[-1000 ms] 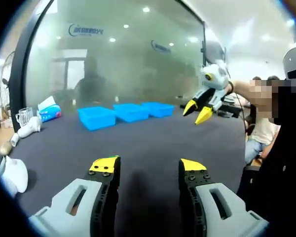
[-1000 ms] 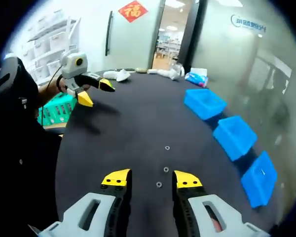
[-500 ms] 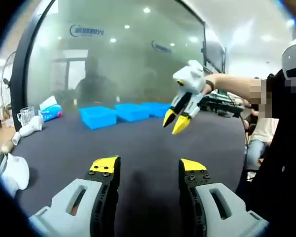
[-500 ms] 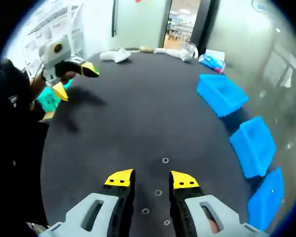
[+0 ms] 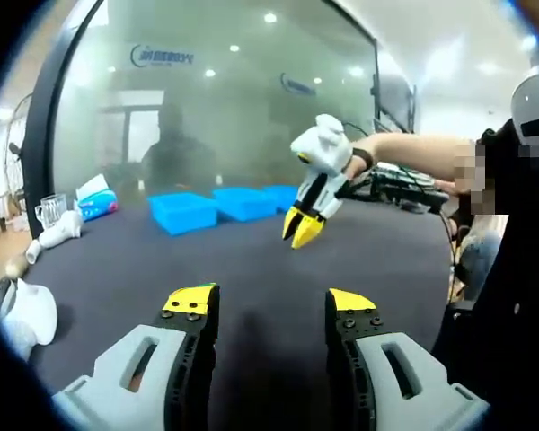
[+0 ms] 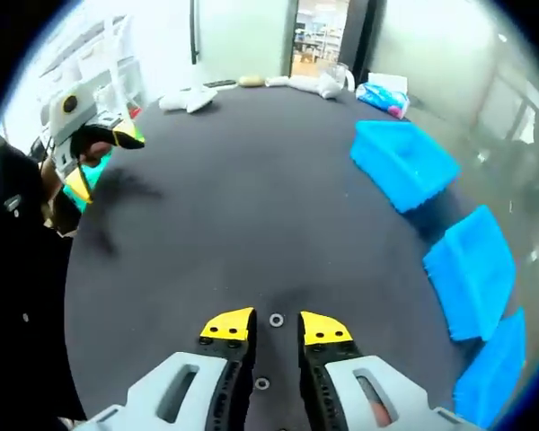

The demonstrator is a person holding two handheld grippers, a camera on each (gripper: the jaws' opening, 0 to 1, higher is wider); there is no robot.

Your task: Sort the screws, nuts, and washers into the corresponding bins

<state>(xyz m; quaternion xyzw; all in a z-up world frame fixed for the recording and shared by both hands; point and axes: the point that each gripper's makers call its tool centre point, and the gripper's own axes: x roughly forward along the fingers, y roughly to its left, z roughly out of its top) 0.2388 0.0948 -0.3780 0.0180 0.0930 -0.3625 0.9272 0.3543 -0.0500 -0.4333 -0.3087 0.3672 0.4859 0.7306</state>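
My right gripper (image 6: pixel 276 327) hovers low over the dark table (image 6: pixel 234 206), open with its jaws drawn fairly close. A small metal washer (image 6: pixel 276 320) lies on the table between its yellow tips, and a second washer (image 6: pixel 262 383) lies nearer, between the jaws. In the left gripper view the right gripper (image 5: pixel 302 230) points down at the table. Three blue bins (image 6: pixel 402 162) (image 6: pixel 472 268) (image 6: pixel 496 375) line the right side; from the left gripper view the bins (image 5: pixel 181 212) (image 5: pixel 242 201) (image 5: pixel 283 192) stand at the back. My left gripper (image 5: pixel 269 302) is open with nothing between its jaws, and the left gripper (image 6: pixel 94 148) shows at the far left.
White objects (image 5: pixel 27 314), a glass cup (image 5: pixel 47 211) and a blue tissue packet (image 5: pixel 94 199) sit along the table's left edge. The person's dark sleeve (image 6: pixel 18 296) is at the near left. A glass wall (image 5: pixel 216 99) rises behind the bins.
The right gripper has swung down and inward over the washers, and its jaws have narrowed. The left gripper has stayed put.
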